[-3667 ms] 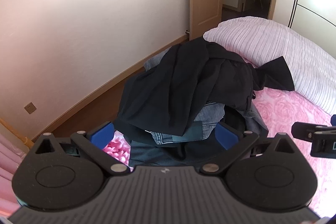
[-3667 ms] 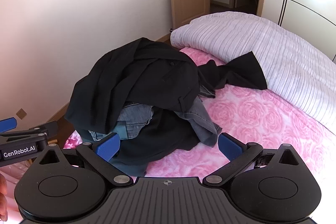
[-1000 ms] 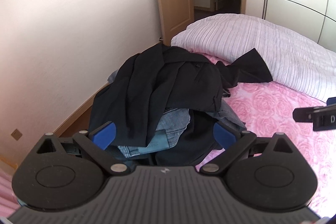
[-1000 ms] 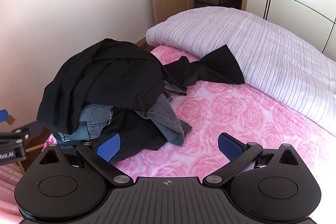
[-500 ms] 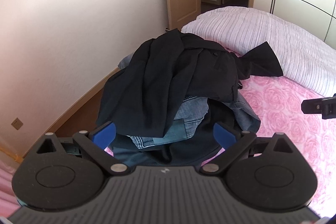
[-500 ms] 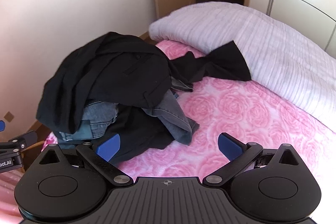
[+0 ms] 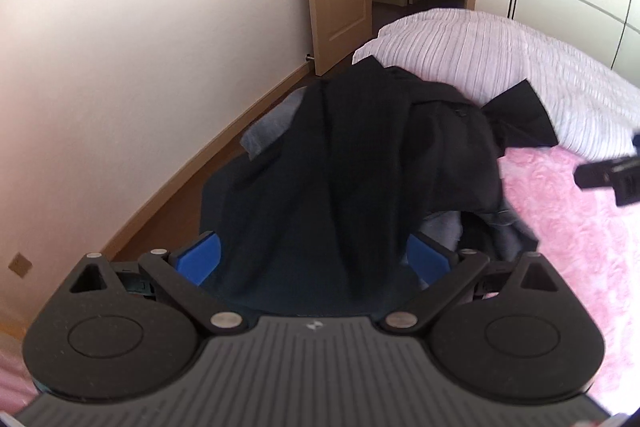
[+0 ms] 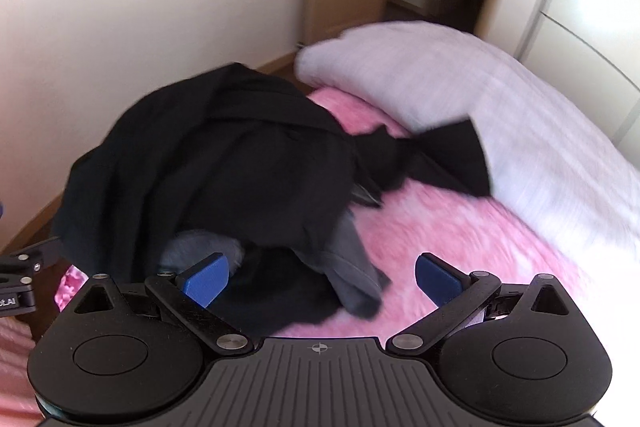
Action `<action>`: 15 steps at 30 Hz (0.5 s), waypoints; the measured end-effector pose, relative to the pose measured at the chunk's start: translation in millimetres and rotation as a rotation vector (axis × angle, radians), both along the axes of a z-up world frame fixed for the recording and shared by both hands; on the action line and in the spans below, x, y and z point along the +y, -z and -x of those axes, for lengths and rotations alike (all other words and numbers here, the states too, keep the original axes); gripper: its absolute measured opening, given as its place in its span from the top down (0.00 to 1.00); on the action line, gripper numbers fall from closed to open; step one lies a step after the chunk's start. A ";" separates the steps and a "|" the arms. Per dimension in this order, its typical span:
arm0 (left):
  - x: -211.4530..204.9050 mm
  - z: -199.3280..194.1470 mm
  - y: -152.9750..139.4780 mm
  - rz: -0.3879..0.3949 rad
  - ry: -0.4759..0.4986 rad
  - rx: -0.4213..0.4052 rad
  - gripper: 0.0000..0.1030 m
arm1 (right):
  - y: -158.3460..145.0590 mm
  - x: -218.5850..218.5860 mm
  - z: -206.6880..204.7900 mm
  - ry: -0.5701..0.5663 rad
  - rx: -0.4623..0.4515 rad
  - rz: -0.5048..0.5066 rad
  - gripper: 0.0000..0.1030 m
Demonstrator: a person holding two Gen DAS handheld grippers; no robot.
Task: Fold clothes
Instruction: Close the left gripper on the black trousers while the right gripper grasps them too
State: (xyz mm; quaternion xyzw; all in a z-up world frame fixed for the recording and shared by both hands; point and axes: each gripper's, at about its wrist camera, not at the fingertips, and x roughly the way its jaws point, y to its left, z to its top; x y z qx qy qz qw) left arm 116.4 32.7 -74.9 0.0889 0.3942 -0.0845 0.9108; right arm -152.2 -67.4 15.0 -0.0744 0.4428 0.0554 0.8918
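With both tools spread wide and empty, the black jacket (image 7: 360, 163) right ahead of the left tool (image 7: 316, 261) is best pinched by one edge only, tbh.

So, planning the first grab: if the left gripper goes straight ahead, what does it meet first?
Probably the black garment draped over the clothes pile; it fills the gap between the open left gripper's blue pads.

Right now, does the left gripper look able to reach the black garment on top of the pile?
Probably yes. The left gripper is open and empty, and the black garment hangs right between its blue fingers. Nothing lies in front of it; the right gripper is off to the side.
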 end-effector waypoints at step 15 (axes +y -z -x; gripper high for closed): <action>17.0 -84.7 90.4 0.027 0.201 0.107 0.12 | 102.3 63.4 -150.7 -0.256 0.035 -0.027 0.01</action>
